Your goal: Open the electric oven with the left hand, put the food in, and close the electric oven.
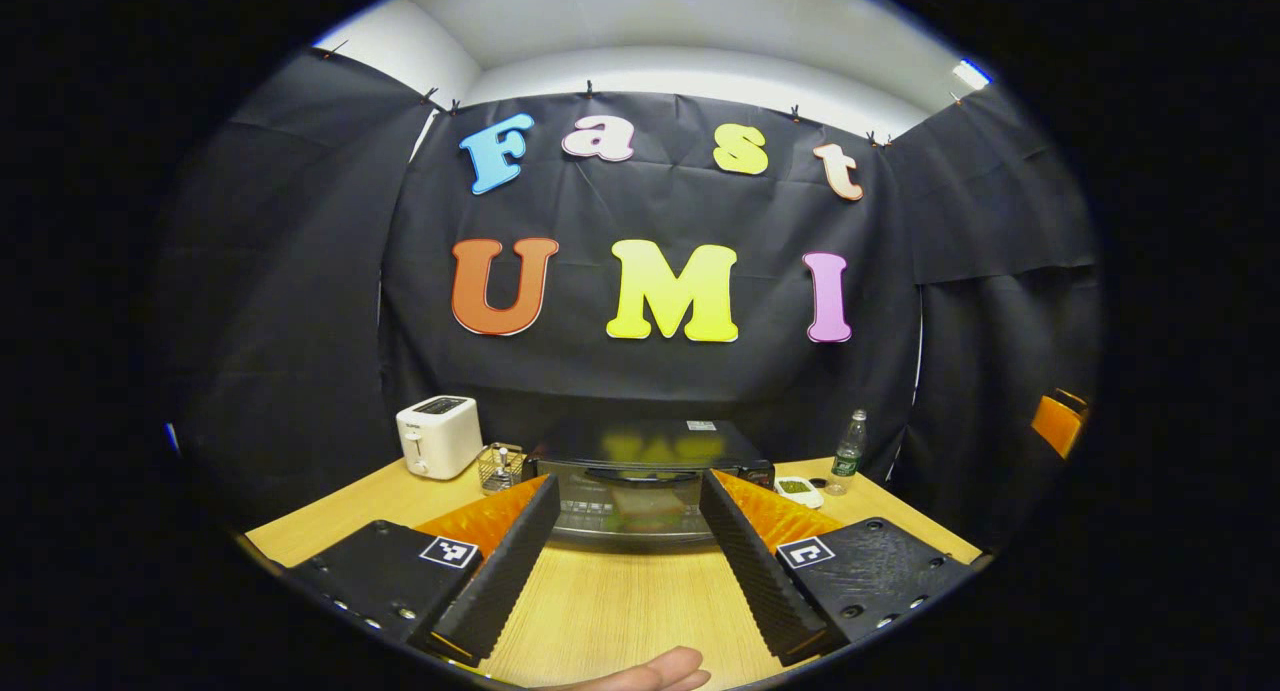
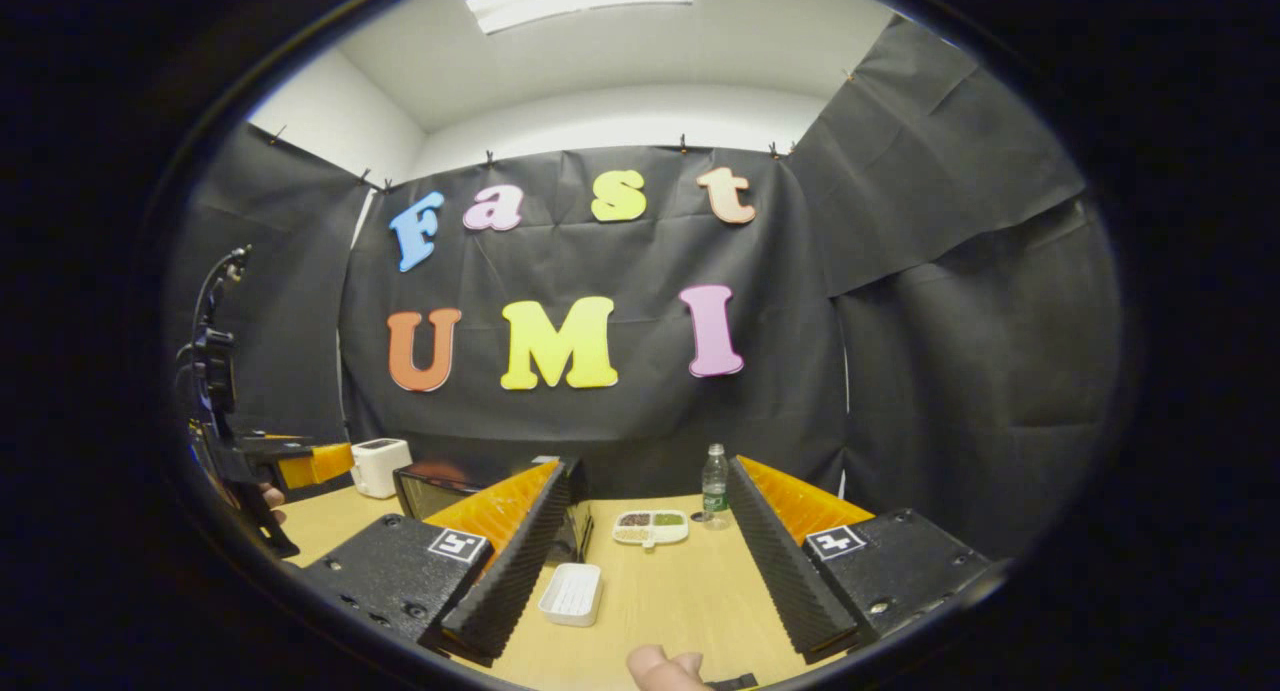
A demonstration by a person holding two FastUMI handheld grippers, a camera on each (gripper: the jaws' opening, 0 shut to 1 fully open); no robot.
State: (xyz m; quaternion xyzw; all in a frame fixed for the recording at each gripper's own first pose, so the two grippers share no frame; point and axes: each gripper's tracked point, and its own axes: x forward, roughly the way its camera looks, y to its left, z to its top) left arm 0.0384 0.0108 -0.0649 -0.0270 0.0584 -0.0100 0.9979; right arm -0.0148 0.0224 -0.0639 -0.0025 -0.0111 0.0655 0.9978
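The black electric oven (image 1: 640, 449) stands at the back of the wooden table, its glass door upright with the handle (image 1: 640, 476) along the top. A pale brownish shape (image 1: 640, 506) shows in the glass. My left gripper (image 1: 629, 486) is open, level with the oven front and a short way before it, with nothing between its fingers. My right gripper (image 2: 650, 469) is open too and holds nothing. In the right gripper view the oven (image 2: 430, 486) is at the left, partly behind a finger. The left gripper (image 2: 300, 463) shows farther left.
A white toaster (image 1: 438, 436) and a small wire basket (image 1: 500, 466) stand left of the oven. A plastic bottle (image 2: 713, 486) and a divided dish (image 2: 650, 527) lie to its right. A white ribbed tray (image 2: 572, 593) rests on the table (image 2: 680, 611).
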